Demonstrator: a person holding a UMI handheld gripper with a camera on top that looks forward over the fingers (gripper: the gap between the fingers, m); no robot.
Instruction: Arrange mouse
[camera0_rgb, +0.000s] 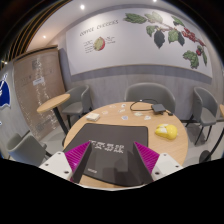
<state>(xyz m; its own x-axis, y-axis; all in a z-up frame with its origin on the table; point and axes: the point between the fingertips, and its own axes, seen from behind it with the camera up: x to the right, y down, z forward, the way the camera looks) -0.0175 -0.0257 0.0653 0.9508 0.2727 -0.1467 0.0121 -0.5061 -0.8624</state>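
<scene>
A black mouse pad with white lettering (112, 150) lies on the round wooden table (170, 148). A yellow mouse (168, 130) sits on the table right of the pad, beyond my right finger. My gripper (112, 158) hovers over the pad, open and empty, with its magenta pads (76, 155) wide apart at either side of the pad. A dark flat thing (138, 108) lies at the table's far side, and small white pieces (139, 116) lie near it.
Grey chairs (150, 95) stand around the table, with one at the left (78, 98) and one at the right (206, 108). A smaller table (52, 102) stands at the left. The far wall carries a fruit mural (165, 35).
</scene>
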